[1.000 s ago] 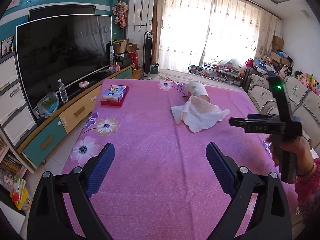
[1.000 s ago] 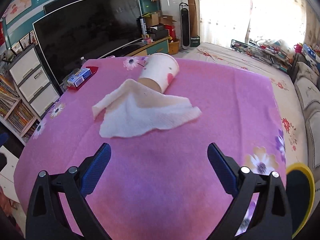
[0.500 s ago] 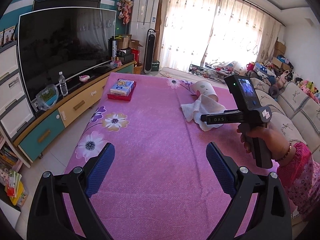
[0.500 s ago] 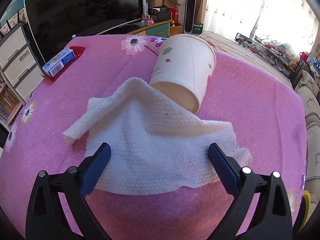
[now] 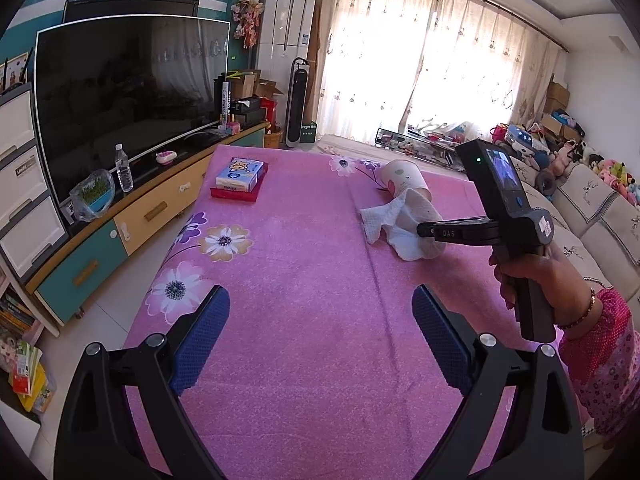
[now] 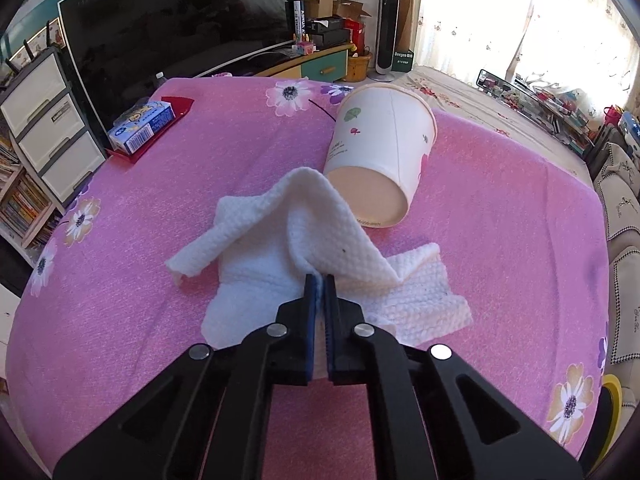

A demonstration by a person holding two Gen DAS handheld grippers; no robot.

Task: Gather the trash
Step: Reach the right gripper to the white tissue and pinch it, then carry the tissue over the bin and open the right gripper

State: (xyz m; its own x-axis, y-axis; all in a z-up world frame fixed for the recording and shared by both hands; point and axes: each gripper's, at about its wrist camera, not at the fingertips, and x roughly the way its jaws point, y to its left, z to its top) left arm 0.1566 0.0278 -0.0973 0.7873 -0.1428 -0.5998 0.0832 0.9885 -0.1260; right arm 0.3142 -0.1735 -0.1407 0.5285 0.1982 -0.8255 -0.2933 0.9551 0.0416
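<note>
- Where its jaws stood wide half a second ago, the right hand-held gripper (image 6: 319, 280) is now clenched on the white paper towel (image 6: 340, 248), bunching it.
- Towel lies on the pink tabletop (image 6: 160, 216), touching the tipped paper cup (image 6: 380, 160).
- Left hand-held gripper (image 5: 320, 336) stays released, empty.

**Right gripper closes on the napkin**

A second ago the right gripper (image 6: 319, 280) stood wide open, short of the white napkin (image 6: 332, 248). Now, at the centre of the right wrist frame, its jaws are pinched together on a raised fold, and the once-flat napkin is bunched up beside the paper cup (image 6: 380, 152).
</note>
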